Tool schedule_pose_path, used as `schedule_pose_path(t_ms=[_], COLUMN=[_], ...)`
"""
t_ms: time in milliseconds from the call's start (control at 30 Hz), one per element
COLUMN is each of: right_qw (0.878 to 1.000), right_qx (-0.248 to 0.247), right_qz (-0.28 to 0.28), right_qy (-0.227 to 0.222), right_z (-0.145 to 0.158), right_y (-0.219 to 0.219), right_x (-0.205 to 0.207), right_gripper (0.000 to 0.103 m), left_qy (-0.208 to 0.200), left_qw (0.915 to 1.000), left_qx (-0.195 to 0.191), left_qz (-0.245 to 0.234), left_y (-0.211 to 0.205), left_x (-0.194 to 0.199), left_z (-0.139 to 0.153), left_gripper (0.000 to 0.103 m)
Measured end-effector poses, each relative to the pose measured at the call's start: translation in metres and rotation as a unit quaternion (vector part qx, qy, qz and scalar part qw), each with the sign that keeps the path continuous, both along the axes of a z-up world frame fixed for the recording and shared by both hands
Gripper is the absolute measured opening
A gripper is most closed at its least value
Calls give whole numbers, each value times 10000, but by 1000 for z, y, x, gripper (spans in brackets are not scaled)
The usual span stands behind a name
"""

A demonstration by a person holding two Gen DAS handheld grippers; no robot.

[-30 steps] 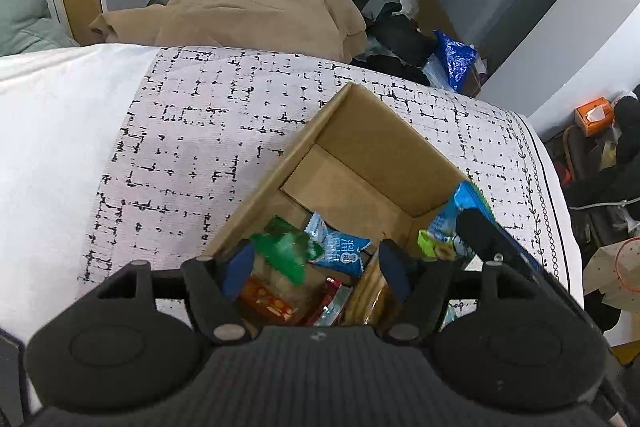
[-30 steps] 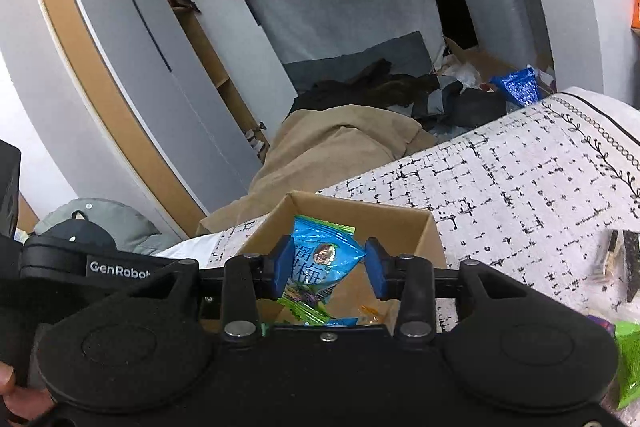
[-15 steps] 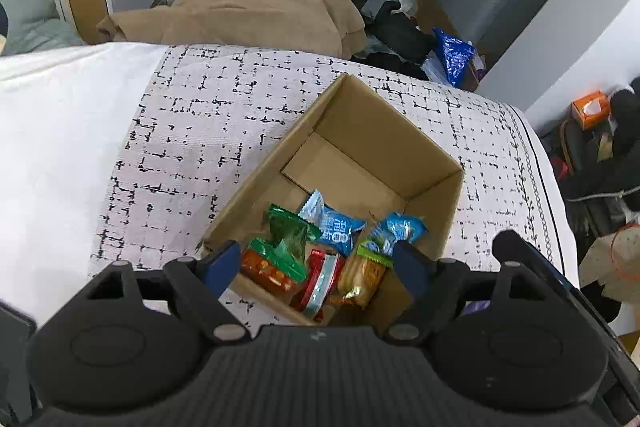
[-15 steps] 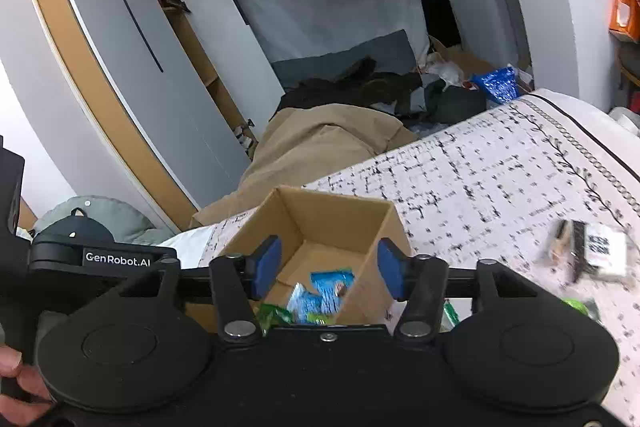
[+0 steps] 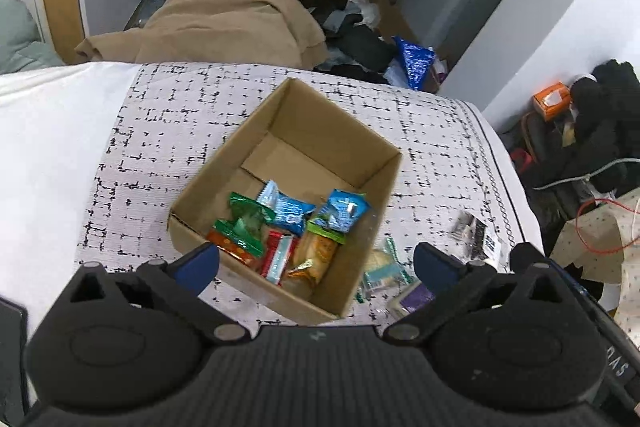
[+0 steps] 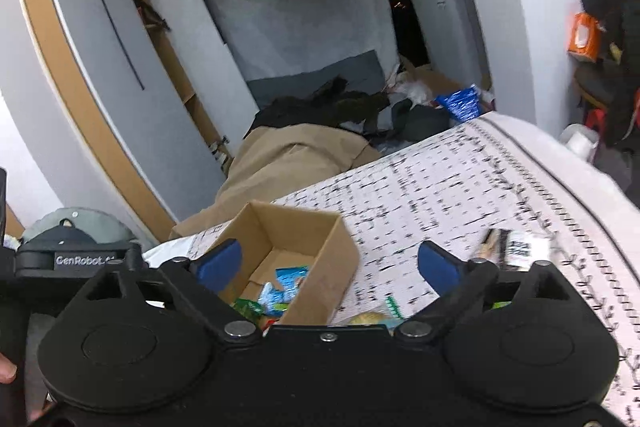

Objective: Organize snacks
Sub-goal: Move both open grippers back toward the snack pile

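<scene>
Since a second ago your right tool (image 6: pixel 326 265) has let go of the blue packet it was carrying; that packet (image 5: pixel 343 209) now lies in the cardboard box (image 5: pixel 384 155) with the others, and both tools have drawn back and up from the box. Your left tool (image 5: pixel 316 265) hangs above the near wall of the box with its jaws spread wide and nothing between them. The right tool is just as wide apart and just as empty.

Inside the box the packets are bunched toward the near corner, at about 6 o'clock within it, while the far half at 12 o'clock shows bare cardboard. The snacks still to be gathered lie loose on the patterned bed cover (image 5: pixel 180 115), outside the box's right wall. From the left wrist view, a pale packet with green trim (image 5: pixel 382 269) sits at roughly 4 o'clock from the box, just beside its wall, with a purple packet (image 5: pixel 414 297) close by. A dark and white packet (image 5: pixel 478 239) lies farther out at 3 o'clock, its long axis seeming to run from 11 to 5 o'clock.

In the right wrist view the pale packet (image 6: pixel 372 317) shows low between the blue pads, partly hidden. So your right tool looks nearer to it, though blur keeps the angle uncertain.
</scene>
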State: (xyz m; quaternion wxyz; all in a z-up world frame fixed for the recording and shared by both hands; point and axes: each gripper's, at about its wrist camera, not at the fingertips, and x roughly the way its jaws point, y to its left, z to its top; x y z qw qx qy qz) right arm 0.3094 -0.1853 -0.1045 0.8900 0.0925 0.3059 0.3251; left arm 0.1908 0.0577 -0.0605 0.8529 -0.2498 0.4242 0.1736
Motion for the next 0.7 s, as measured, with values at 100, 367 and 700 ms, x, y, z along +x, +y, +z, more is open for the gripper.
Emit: schedule_pose_path(t_ms=[100,367,700], right_qw=[9998,9984,9974], right_qx=[-53,-449,-356], right_qz=[-176,-309,-568], right_qy=[-60,-118,275], right_z=[3,0,-8], right_y=[-13,-51,-90], right_x=[-2,-7,9], right_gripper=[97,98,98], left_qy=[-68,-187,-47], left_qw=[9999,9992,9970], left_qx=[84,192,427], left_qz=[-27,-296,-643], left_y=[-9,-39,-79], left_x=[-2,1,11], left_z=[4,11,9], left_gripper=[103,103,103])
